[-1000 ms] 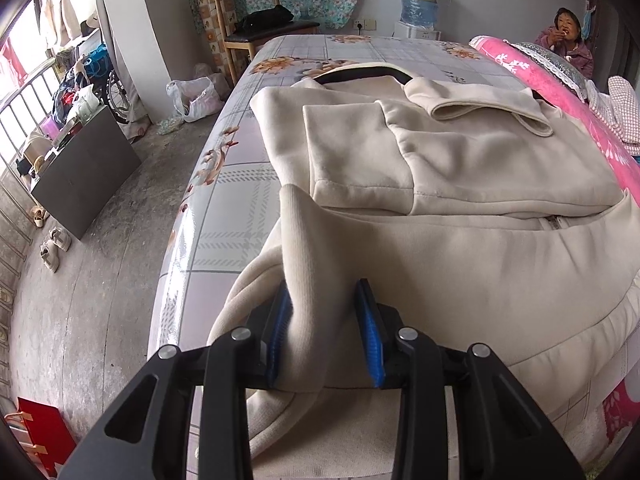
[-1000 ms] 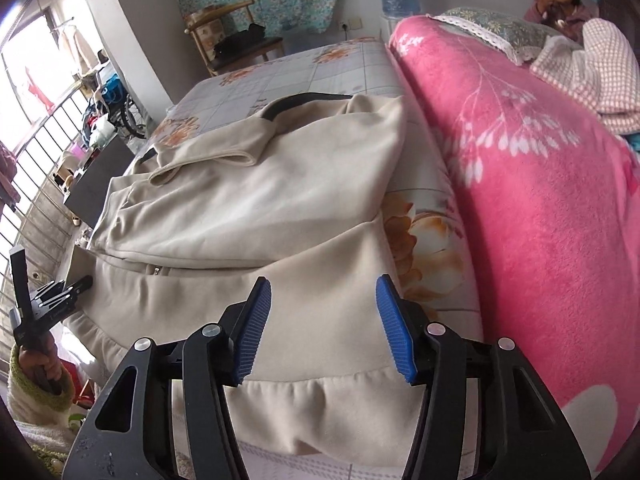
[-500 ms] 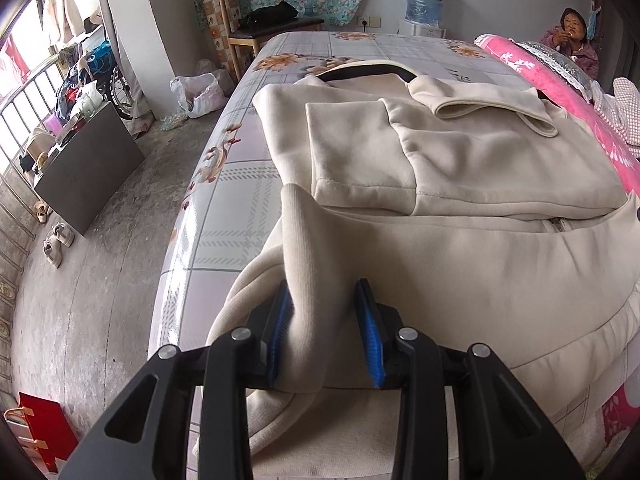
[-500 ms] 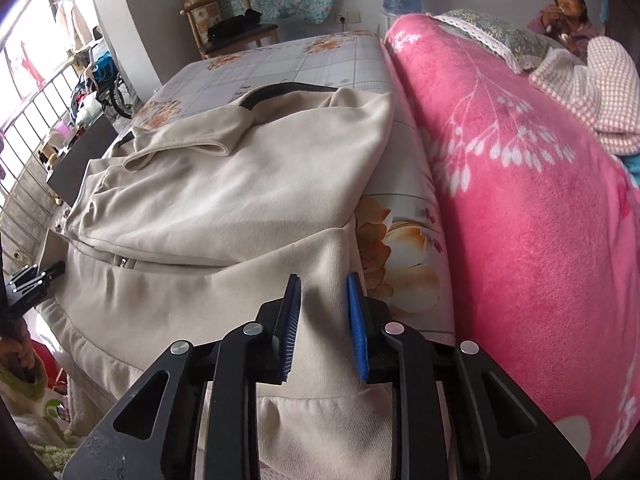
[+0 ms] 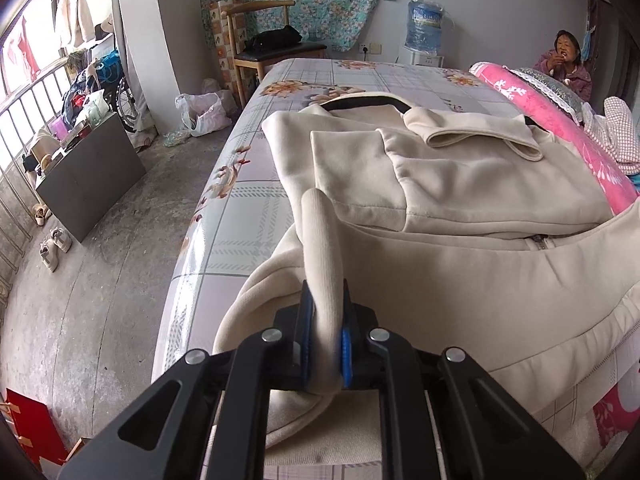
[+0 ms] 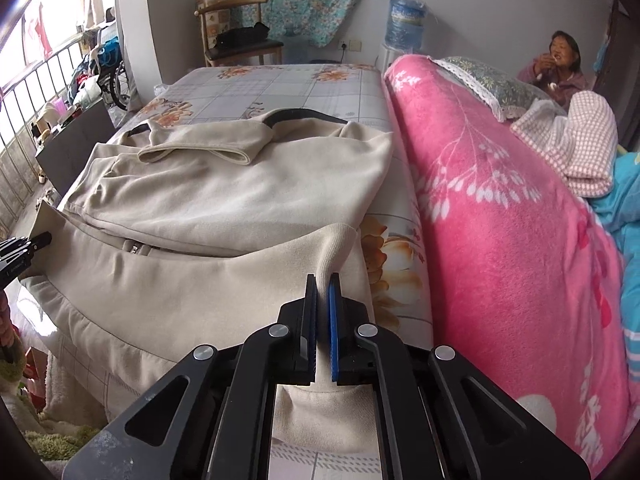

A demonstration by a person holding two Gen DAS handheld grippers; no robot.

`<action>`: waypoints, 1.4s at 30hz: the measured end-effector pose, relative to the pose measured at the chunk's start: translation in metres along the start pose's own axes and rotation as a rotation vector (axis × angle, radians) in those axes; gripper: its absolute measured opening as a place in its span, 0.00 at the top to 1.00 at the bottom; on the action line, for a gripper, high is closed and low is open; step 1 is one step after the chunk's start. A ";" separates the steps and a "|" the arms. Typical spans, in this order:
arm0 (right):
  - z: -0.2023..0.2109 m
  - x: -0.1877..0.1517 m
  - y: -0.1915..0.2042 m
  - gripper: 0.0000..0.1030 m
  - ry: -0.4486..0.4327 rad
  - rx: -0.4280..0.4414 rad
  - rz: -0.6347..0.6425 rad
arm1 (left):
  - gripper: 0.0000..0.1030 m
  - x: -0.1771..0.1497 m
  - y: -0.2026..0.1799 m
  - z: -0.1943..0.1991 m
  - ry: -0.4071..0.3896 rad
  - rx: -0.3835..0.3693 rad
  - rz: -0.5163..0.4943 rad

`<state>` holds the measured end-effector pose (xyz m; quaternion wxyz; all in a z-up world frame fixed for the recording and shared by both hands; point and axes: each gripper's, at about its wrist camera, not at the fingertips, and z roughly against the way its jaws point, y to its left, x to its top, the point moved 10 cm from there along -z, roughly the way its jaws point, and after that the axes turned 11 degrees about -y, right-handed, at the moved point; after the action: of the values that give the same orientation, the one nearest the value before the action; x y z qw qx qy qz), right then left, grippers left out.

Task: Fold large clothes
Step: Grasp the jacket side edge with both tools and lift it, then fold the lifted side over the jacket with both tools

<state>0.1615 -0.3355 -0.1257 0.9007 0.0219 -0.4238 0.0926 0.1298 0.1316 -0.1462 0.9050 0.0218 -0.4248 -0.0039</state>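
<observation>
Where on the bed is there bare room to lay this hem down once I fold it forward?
Bare sheet lies beyond the cream garment's collar, toward the chair, and in a strip along the garment's floor-side edge. Crowded: the pink blanket hems in the other side, leaving only a narrow flowered gap.

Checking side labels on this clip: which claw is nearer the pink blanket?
Right. The right claw pinches the beige garment's hem corner beside the pink blanket; the left claw grips the opposite corner, at the bed's floor-side edge.
</observation>
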 end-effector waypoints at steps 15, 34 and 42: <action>0.072 0.036 0.000 0.97 -0.183 -0.033 -0.049 | 0.93 0.043 0.003 0.090 -0.239 -0.043 0.033; -0.075 0.203 -0.034 0.97 -0.244 0.050 -0.094 | 0.93 0.224 0.024 -0.060 -0.248 -0.070 0.016; -0.207 0.149 -0.054 0.86 0.066 0.023 -0.180 | 0.84 0.170 0.024 -0.191 0.102 -0.067 0.046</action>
<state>0.4213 -0.3421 -0.1419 0.9186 0.0672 -0.3890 0.0167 0.3854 0.1585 -0.1365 0.9256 -0.0183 -0.3780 0.0040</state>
